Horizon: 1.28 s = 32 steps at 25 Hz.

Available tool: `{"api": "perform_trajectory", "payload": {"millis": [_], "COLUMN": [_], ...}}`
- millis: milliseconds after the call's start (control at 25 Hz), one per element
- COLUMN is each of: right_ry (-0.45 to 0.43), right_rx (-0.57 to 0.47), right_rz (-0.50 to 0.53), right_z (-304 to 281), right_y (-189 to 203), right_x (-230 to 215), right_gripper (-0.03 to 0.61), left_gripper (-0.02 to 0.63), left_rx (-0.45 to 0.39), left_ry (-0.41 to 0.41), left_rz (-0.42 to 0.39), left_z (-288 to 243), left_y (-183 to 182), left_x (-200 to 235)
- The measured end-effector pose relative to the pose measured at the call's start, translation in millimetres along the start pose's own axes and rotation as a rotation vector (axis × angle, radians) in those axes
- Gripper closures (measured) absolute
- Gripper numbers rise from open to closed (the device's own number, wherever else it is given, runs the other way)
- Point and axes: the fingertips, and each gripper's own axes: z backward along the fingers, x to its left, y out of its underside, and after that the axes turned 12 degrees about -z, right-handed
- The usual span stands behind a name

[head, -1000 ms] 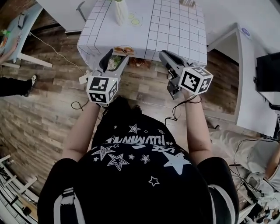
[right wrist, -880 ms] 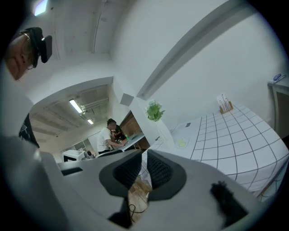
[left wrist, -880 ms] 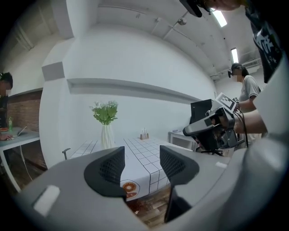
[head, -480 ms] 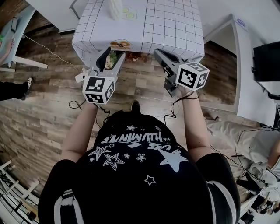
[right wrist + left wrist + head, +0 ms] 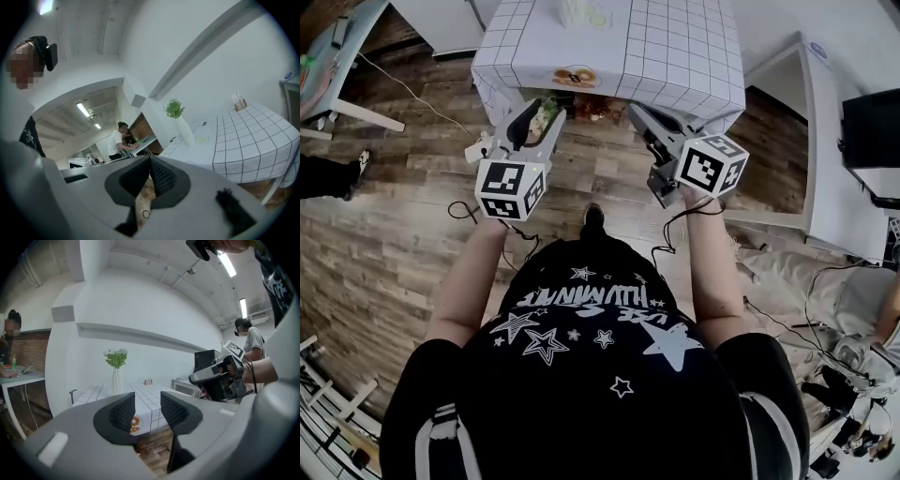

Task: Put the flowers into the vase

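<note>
A tall white vase (image 5: 116, 380) with green and white flowers (image 5: 116, 357) in it stands on the far side of the checked tablecloth (image 5: 675, 47). It also shows in the right gripper view, vase (image 5: 186, 130) and flowers (image 5: 175, 108). Both grippers hover above the wooden floor, just short of the table's near edge. My left gripper (image 5: 542, 111) (image 5: 147, 411) has a narrow gap between its closing jaws, and nothing is in it. The right gripper (image 5: 636, 112) (image 5: 150, 176) is shut and holds nothing.
A round plate (image 5: 574, 77) lies at the table's near edge, and a small holder (image 5: 148, 379) stands at the far end. Cables (image 5: 469, 211) trail on the floor. A white counter (image 5: 825, 187) and a dark screen (image 5: 872, 141) are on the right. People work at desks (image 5: 123, 140) nearby.
The person and both grippers have shifted across the floor in front of the table. The table now sits higher in the head view, and the vase is nearly cut off at the top.
</note>
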Motion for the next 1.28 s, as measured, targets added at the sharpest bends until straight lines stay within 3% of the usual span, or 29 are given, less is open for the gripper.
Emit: {"api": "perform_trajectory", "payload": {"millis": [200, 560, 760, 1280], "right_ry": [-0.031, 0.049, 0.030, 0.027], "right_rx": [-0.034, -0.001, -0.003, -0.004], "right_rz": [-0.017, 0.082, 0.069, 0.086], "right_z": [9, 23, 23, 33], "right_y": [21, 64, 80, 100], "right_x": [33, 70, 92, 122], "right_gripper": [0.567, 0.568, 0.568, 0.568], "left_gripper": [0.479, 0.550, 0.603, 0.604], "left_rx": [0.006, -0.010, -0.021, -0.036], "left_ry": [0.009, 0.026, 0.006, -0.028], "left_rz": [0.020, 0.002, 0.000, 0.010], "left_z": [31, 85, 113, 159], "left_y": [5, 3, -1, 3], "left_x": [-8, -29, -23, -28]}}
